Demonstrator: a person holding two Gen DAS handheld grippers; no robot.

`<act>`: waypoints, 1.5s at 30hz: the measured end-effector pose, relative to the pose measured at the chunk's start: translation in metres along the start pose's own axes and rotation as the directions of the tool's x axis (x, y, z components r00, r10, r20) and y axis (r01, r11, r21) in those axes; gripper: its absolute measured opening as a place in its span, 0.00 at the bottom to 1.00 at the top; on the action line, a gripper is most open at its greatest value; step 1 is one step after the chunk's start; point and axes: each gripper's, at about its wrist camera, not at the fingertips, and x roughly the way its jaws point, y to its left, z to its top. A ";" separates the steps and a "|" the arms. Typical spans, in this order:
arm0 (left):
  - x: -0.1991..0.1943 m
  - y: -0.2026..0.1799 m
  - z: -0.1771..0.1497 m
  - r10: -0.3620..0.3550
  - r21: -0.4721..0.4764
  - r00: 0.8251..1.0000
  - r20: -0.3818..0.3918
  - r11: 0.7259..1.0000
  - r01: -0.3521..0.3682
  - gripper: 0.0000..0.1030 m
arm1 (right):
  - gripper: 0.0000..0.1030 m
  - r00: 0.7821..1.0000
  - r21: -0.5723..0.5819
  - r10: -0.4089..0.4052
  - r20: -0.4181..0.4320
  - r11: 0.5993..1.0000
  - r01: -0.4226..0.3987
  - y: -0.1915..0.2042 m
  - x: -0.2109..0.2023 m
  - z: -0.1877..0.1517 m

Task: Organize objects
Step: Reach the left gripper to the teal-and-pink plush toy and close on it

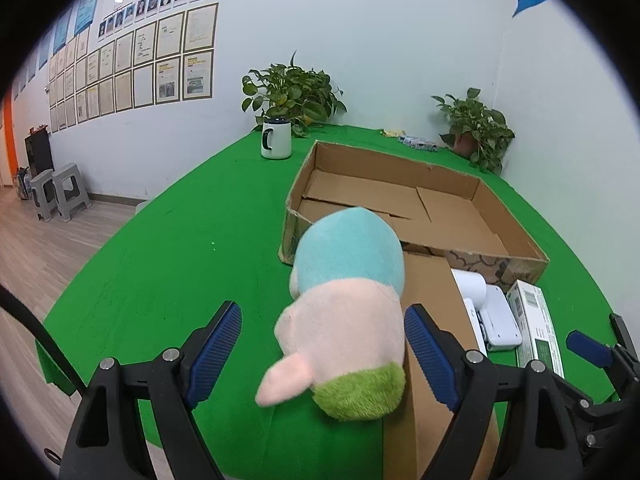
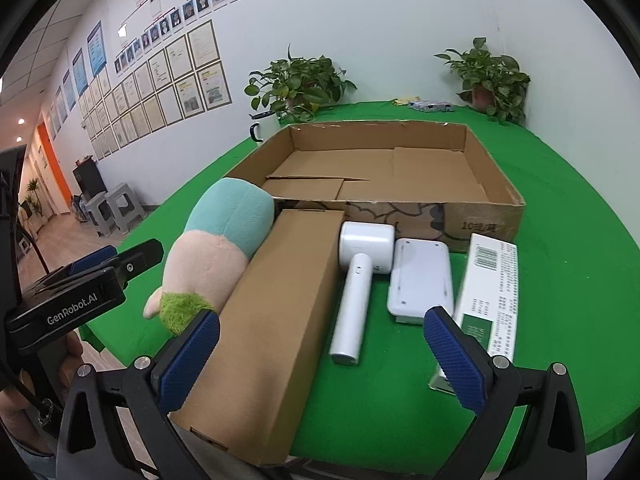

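Between the open left tongs (image 1: 323,354), the plush toy (image 1: 344,320) touches neither pad.

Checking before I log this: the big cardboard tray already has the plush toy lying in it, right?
Not quite. The cardboard tray holds nothing; the plush toy lies on the green table in front of it, against the long brown box. The right wrist view shows this.

Bright, even light (fisheye-warped edges)
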 end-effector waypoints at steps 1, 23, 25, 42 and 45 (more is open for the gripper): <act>0.001 0.004 0.001 -0.003 -0.012 1.000 0.015 1.000 0.003 0.80 | 1.00 1.000 -0.004 0.004 -0.004 1.000 -0.004 0.003 0.004 0.002; 0.068 0.027 0.001 -0.225 -0.126 0.963 -0.148 0.970 0.207 0.81 | 0.99 0.998 0.000 0.040 -0.044 0.999 -0.040 0.013 0.044 0.029; 0.071 0.022 -0.001 -0.249 -0.101 0.951 -0.182 0.967 0.234 0.81 | 0.99 0.998 0.030 0.046 -0.049 0.999 -0.045 0.007 0.044 0.032; 0.062 0.033 -0.016 -0.304 -0.051 0.923 -0.237 0.952 0.300 0.58 | 0.99 0.972 0.024 0.200 -0.126 0.980 -0.199 0.038 0.066 0.083; 0.055 0.045 -0.017 -0.308 -0.069 0.922 -0.233 0.951 0.301 0.54 | 0.99 0.953 0.039 0.243 -0.181 0.970 -0.240 0.051 0.080 0.095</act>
